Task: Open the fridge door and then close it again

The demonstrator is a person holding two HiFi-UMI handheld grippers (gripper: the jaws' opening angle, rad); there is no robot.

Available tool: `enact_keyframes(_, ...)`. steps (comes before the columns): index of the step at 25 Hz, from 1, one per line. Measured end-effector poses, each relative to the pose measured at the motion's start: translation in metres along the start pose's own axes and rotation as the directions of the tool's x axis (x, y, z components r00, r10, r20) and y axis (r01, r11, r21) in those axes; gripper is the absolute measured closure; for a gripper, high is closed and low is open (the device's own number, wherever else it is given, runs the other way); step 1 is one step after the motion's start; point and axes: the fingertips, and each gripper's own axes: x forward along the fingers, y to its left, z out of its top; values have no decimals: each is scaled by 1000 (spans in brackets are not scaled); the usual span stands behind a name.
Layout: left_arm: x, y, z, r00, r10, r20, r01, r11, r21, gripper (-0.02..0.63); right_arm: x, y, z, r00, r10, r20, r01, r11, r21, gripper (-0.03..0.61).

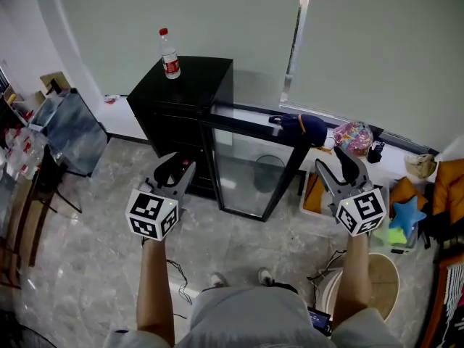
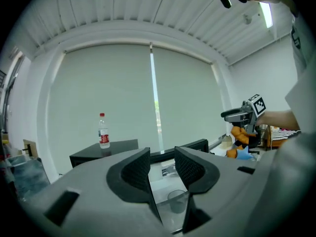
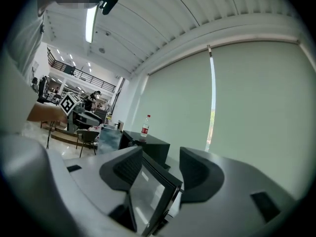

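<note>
The black fridge (image 1: 181,100) stands against the wall with a red-capped water bottle (image 1: 170,54) on top. Its glass door (image 1: 250,169) stands swung open toward me. My left gripper (image 1: 176,168) hovers open in front of the fridge body, left of the door, with nothing between its fingers. My right gripper (image 1: 338,165) is open and empty to the right of the door's free edge. In the left gripper view my left gripper (image 2: 162,154) frames the door's top edge (image 2: 190,146), with the bottle (image 2: 103,131) to the left. In the right gripper view the door (image 3: 155,186) shows between the jaws of my right gripper (image 3: 160,159).
A glass-topped table (image 1: 69,125) with a chair stands at the left. Soft toys (image 1: 354,136) lie on the sill behind the door. A white bucket (image 1: 384,281) and a blue star toy (image 1: 406,212) sit at the right. A cable (image 1: 181,285) runs over the floor by my feet.
</note>
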Motion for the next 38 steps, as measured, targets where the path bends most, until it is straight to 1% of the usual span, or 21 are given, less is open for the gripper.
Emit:
enact_keyframes(4, -9, -4, 14, 999, 6, 36, -6, 1000, 8, 463, -10, 3, 13, 999, -23, 28, 23, 1000, -8, 354)
enact_keyframes(8, -11, -9, 21, 998, 13, 54, -14, 1000, 17, 463, -15, 4, 10, 999, -47, 14, 47, 998, -28, 354)
enact_keyframes(14, -9, -8, 12, 999, 28, 37, -28, 1000, 6, 463, -6, 1, -3, 1000, -30, -5, 30, 999, -19, 354)
enact_keyframes(18, -8, -8, 1, 999, 38, 2, -38, 999, -4, 463, 3, -6, -17, 999, -22, -33, 21, 1000, -16, 354)
enact_keyframes(22, -4, -10, -9, 998, 52, -46, -53, 999, -4, 463, 20, -15, -36, 998, 13, -68, -14, 1000, -7, 354)
enact_keyframes(27, -5, -17, -17, 994, 76, -72, -79, 996, -29, 463, 45, -26, -63, 991, 72, -114, -74, 997, -15, 354)
enact_keyframes(29, -5, -23, -22, 993, 81, -83, -85, 995, -42, 463, 56, -30, -75, 986, 112, -123, -112, 994, 10, 353)
enact_keyframes(33, -7, -39, -30, 990, 75, -120, -82, 995, -52, 463, 79, -39, -110, 968, 202, -147, -193, 979, 71, 327)
enact_keyframes(36, -10, -50, -35, 986, 90, -142, -100, 993, -59, 463, 93, -43, -131, 953, 260, -156, -244, 963, 119, 321)
enact_keyframes(38, -15, -58, -38, 982, 105, -155, -117, 991, -67, 463, 102, -44, -140, 943, 290, -160, -271, 954, 131, 318)
